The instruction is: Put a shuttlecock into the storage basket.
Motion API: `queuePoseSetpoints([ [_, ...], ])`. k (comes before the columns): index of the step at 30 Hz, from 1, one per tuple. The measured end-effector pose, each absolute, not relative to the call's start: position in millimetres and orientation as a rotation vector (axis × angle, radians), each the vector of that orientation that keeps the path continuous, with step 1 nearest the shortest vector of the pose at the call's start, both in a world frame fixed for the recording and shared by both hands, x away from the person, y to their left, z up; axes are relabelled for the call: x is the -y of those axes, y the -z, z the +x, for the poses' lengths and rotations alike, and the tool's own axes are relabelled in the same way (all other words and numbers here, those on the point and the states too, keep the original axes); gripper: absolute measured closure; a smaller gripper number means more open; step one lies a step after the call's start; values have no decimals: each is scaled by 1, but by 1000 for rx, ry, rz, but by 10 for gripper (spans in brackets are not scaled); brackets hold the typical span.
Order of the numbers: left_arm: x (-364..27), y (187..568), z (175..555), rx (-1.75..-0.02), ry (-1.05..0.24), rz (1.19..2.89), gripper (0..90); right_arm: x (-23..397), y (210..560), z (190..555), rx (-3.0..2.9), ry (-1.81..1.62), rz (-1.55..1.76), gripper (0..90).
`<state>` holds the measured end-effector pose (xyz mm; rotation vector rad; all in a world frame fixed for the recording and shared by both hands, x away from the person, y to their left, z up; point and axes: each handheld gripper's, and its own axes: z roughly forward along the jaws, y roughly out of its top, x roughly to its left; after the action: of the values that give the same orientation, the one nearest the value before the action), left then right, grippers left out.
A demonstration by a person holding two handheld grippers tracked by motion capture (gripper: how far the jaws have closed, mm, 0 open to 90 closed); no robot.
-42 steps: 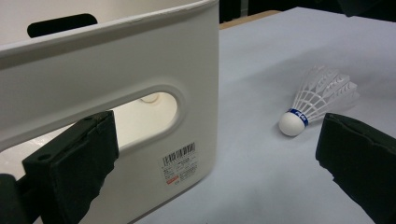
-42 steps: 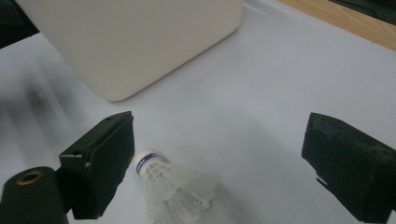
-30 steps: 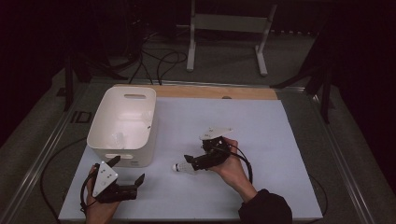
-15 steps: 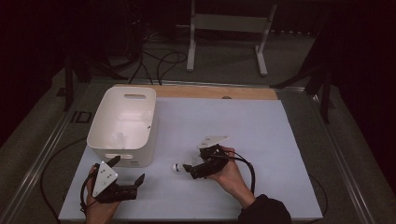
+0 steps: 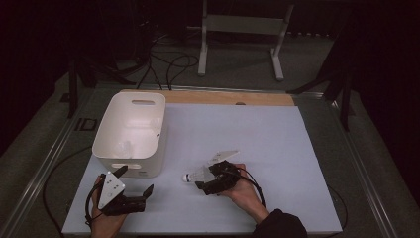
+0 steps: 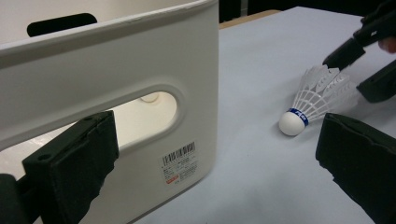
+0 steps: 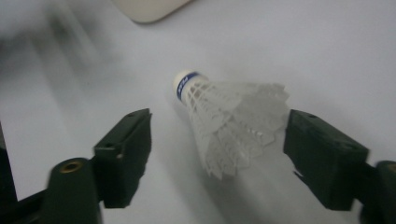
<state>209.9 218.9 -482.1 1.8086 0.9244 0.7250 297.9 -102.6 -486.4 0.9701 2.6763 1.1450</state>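
Dark floor and cables surround the pale tabletop (image 5: 277, 148), and my work sits in the lower middle of the high view. On the tabletop lies the shuttlecock (image 5: 194, 175) on its side, just right of the white bin (image 5: 130, 134). Its long axis runs left to right in the high view: the cork points left toward the bin, and the feather skirt points right, into my right gripper (image 5: 212, 179).

In the right gripper view the skirt (image 7: 238, 128) is between the two jaws. The right jaw looks very near the feathers or just touching them, while the left jaw stands apart, so I do not count it as a grasp. The jaws have just been closing around the skirt.

My left gripper (image 5: 132, 198) rests at the lower left, released and holding nothing, and points past the bin's corner. The right gripper is clearly the nearer one. I judge the coming move needs only closing across the skirt.
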Motion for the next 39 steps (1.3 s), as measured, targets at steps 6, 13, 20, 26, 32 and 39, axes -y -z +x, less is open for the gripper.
queuePoseSetpoints([
  [6, -219, 482, 210, -925, -725, 1808, 0, 95, 488, 298, -2708, -1144, 929, 437],
  [13, -219, 482, 210, -924, -725, 1808, 0, 85, 493, 302, -2726, -1153, 950, 643],
  [20, -219, 482, 210, -925, -725, 1808, 0, 80, 490, 304, -2722, -1178, 930, 868],
  [26, -219, 482, 210, -924, -725, 1808, 0, 80, 480, 308, -2690, -1187, 932, 887],
  [32, -219, 482, 210, -925, -725, 1805, 0, 81, 471, 313, -2659, -1191, 950, 888],
  [39, -219, 482, 210, -925, -724, 1805, 0, 83, 469, 317, -2642, -1201, 980, 888],
])
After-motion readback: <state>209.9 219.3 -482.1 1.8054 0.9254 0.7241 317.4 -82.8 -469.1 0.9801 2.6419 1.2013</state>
